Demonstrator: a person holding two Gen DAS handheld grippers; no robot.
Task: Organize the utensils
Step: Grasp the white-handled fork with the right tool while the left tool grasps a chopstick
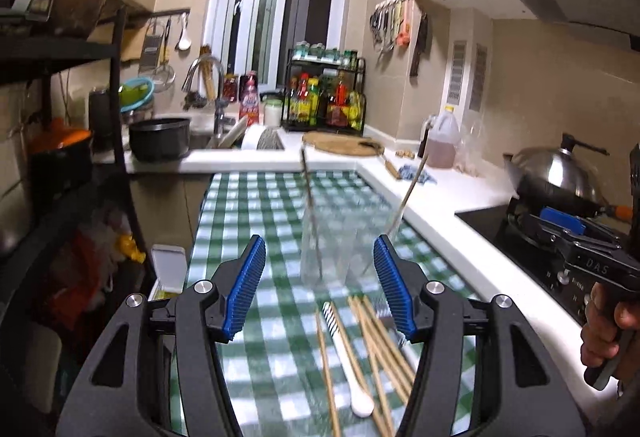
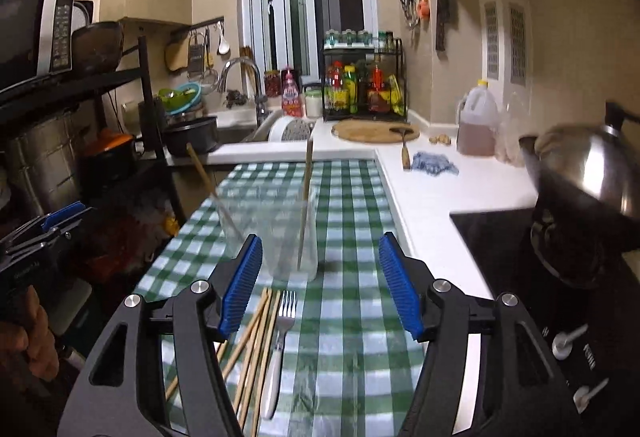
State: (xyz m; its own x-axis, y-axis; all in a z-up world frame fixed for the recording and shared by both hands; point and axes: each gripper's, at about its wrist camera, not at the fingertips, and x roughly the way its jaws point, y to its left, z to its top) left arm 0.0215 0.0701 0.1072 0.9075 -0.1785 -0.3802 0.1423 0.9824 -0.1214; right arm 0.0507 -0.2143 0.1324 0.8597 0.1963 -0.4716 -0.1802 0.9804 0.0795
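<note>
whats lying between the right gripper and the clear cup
In the right wrist view, a fork and loose chopsticks lie on the checked cloth between the open right gripper and the clear cup.

Wok lid, oil jug, cutting board, faucet.

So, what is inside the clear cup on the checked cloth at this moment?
Two wooden chopsticks stand inside the clear cup, leaning apart against its rim. Nothing else shows in it, though blur hides its bottom. The fork and other chopsticks lie outside, on the cloth.
</note>
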